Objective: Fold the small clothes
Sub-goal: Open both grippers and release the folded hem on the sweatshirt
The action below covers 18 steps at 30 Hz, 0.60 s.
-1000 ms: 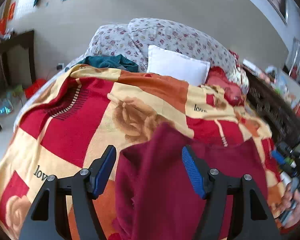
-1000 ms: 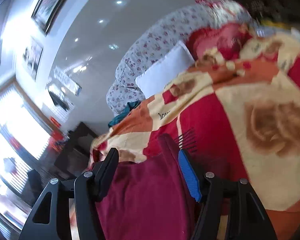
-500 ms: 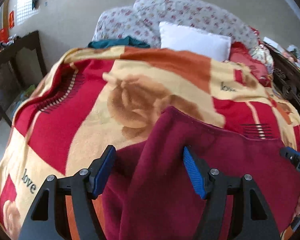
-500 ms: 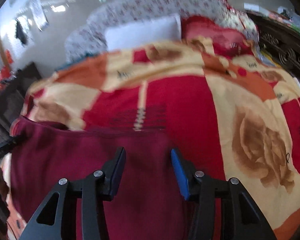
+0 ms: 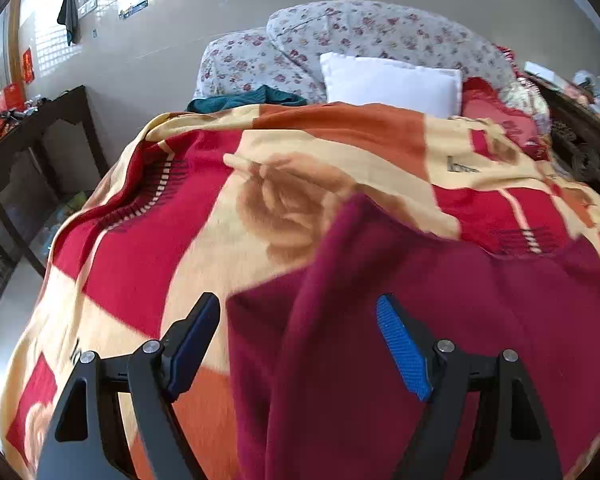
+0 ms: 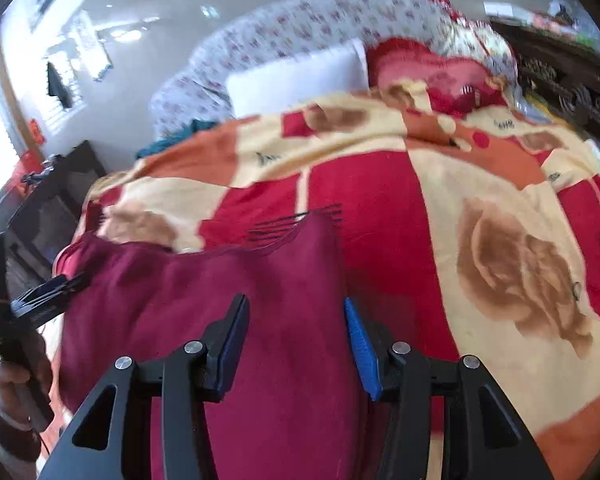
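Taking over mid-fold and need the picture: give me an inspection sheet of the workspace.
Surface: bed under a rose-print blanket.
Job's things: maroon garment spread on the blanket's near end.
Clutter: teal cloth, white pillow, floral bedding at the head.
Grippers: left gripper and right gripper both open, jaws straddling the garment.
Cables: thin cord below the hand in the right wrist view.
Surroundings: dark wooden table, dark carved furniture.
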Available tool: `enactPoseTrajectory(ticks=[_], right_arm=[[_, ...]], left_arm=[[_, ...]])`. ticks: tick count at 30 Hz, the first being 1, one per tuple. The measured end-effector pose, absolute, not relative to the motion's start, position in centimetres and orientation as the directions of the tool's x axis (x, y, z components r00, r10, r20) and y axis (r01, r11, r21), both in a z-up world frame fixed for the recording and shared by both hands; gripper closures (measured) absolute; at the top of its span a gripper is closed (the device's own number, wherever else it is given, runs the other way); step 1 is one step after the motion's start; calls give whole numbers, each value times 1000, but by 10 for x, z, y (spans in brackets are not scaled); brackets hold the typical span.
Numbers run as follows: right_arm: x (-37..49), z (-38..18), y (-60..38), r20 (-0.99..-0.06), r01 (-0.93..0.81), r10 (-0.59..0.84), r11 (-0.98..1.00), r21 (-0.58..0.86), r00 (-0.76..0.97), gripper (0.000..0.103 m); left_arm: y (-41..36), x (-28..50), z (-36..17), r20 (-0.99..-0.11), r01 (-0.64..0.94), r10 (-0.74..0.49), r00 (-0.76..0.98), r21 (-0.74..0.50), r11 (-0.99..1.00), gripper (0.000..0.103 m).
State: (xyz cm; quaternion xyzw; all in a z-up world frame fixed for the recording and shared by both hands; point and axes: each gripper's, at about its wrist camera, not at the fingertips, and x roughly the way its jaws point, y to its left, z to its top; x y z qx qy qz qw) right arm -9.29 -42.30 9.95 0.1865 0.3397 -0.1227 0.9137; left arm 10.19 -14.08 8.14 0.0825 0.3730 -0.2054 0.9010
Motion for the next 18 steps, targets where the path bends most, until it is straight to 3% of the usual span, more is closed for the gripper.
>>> enactPoseTrajectory(ticks=[6, 18], right_arm=[[-122, 96, -398, -679, 323, -80, 916, 239, 730, 50], [-124, 68, -397, -720, 358, -117, 914, 192, 684, 50]], left_arm=[[-114, 70, 79, -704, 429, -349, 619, -70, 901, 23], [-103, 62, 45, -753, 413, -323, 573, -76, 908, 23]])
